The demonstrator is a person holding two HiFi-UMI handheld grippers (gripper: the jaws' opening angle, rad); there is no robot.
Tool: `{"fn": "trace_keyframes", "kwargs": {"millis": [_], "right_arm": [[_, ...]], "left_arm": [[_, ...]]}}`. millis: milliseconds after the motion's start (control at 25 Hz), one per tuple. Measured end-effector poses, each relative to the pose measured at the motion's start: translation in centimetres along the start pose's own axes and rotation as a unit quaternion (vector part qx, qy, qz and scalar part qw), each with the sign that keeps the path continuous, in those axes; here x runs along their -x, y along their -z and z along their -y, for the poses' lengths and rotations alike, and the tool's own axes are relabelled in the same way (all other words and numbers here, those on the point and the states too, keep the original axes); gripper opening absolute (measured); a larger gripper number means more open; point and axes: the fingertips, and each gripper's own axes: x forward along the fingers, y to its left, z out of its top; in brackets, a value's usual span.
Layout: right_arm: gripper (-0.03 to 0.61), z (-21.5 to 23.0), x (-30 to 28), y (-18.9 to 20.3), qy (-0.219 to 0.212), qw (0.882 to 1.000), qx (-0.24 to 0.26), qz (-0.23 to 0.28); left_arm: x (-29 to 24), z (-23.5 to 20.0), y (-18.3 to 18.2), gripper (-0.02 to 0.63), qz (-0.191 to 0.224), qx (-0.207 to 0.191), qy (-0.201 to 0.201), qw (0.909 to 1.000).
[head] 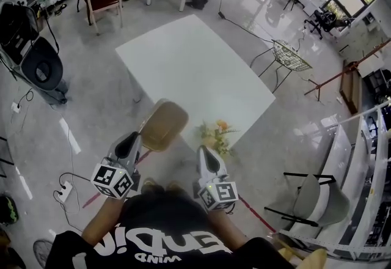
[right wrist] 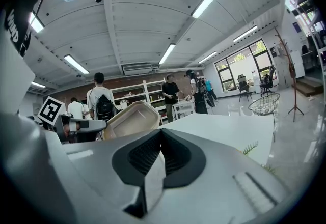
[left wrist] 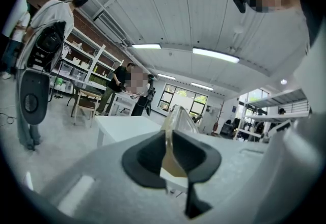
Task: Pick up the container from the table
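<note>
Container: the tan container [head: 162, 126] hangs in the air just off the near edge of the white table [head: 195, 66].
Left gripper [head: 135, 141]: jaws clamped on the container's rim.
Right gripper [head: 205, 153]: jaws together, holding nothing.
Progress: the pick-up looks complete, with only carrying left.

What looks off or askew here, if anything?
The tan container, pinched by its rim in the left gripper, hangs tilted in the air by the table. A flower sprig seems to lie on the floor at the table's corner.
</note>
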Motion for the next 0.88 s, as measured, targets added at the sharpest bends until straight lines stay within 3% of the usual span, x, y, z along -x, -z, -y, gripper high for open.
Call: {"fn": "trace_keyframes", "kwargs": {"millis": [880], "right_arm": [[-0.002,1.4,2.7,0.1,-0.015,1.0,0.005,0.01]], "left_arm": [[0.2,3.4,1.5,0.044,0.009,0.014,-0.008,0.9998]]}}
